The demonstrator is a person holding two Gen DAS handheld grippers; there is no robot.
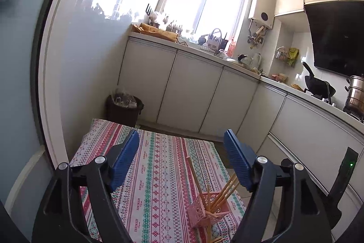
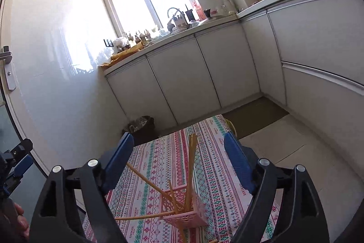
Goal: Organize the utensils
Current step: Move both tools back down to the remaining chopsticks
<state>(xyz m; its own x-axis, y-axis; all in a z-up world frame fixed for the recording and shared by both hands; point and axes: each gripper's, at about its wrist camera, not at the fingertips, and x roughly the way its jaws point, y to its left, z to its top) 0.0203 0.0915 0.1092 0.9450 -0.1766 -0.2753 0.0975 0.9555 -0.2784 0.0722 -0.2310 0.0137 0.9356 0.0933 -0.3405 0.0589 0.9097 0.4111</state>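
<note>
Left gripper (image 1: 182, 156): I hold it pointing a little downward over the tabletop (image 1: 159, 163) — jaws apart, nothing between the pads, blue fingers (image 1: 126, 156) spread to either side of the striped cloth.
Right gripper (image 2: 179, 158): I hold it pitched slightly down as well, rolled a touch so the kitchen leans in its view; jaws stand wide apart, with the chopsticks rising in the gap between them but the pads clear of them.
Chopsticks (image 2: 190, 167): a loose bunch standing in the pink holder (image 2: 182, 204), fanned out — some upright between the right jaws, one leaning toward the left finger of that gripper, one lying low and nearly level out to the left.
Pink holder: on the tabletop, below and between the right jaws; from the left gripper it sits low and just inside its right finger.
My left hand (image 2: 19, 218): a bit of it shows at the left edge of the right wrist view, on the other gripper's handle.
Bin (image 1: 124, 106): on the floor beyond the far edge of the tabletop, past the left jaws.
</note>
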